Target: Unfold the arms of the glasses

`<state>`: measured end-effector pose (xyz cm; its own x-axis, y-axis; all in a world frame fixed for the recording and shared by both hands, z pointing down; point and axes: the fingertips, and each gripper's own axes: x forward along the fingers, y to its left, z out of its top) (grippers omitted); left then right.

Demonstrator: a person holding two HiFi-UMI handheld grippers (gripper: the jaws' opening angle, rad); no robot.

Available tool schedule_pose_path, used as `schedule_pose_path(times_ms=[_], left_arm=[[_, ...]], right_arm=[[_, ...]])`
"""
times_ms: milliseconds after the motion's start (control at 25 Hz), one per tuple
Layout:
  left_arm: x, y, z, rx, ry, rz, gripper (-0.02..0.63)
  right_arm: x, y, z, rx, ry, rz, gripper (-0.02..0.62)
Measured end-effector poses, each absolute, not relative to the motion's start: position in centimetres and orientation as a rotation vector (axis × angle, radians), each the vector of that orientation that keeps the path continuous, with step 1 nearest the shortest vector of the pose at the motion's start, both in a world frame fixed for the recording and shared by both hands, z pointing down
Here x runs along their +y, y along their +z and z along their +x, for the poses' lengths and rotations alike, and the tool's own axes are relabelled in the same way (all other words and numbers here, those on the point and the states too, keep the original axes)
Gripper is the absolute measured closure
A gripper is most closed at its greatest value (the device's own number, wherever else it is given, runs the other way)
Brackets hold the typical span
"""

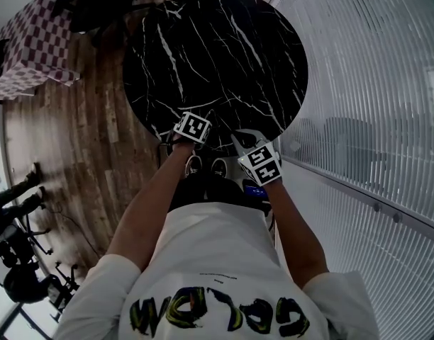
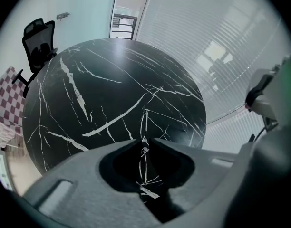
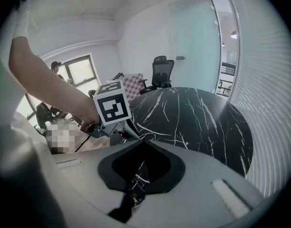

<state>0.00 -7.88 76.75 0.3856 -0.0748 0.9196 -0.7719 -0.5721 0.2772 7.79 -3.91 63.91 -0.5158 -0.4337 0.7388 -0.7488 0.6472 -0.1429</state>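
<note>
1. Currently the left gripper (image 2: 144, 140) is released: its jaws stand slightly apart, with nothing visible between them.
2. Jaws of the right gripper (image 3: 136, 139) are clenched together.
3. Position of the glasses: not discernible in any view.
4. Both grippers sit at the near edge of a round black marble table (image 1: 224, 62).
5. Surroundings: wood floor (image 1: 82, 140), ribbed glass wall (image 1: 359, 62), office chair (image 2: 38, 42).
</note>
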Motion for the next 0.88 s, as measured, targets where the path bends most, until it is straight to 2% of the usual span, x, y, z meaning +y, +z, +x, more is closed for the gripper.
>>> schedule_pose_path(times_ms=[320,880], left_arm=[[-8.7,74.7,-0.3,-0.808,1.163,1.979,0.482],[-9.1,58.6,-1.8,-0.947,0.730,2.232,0.482]], right_arm=[[-3.7,62.3,9.0,-2.206,0.586,0.982,0.594],[-6.3,52.2,9.7,-2.394,0.522,1.198,0.594]])
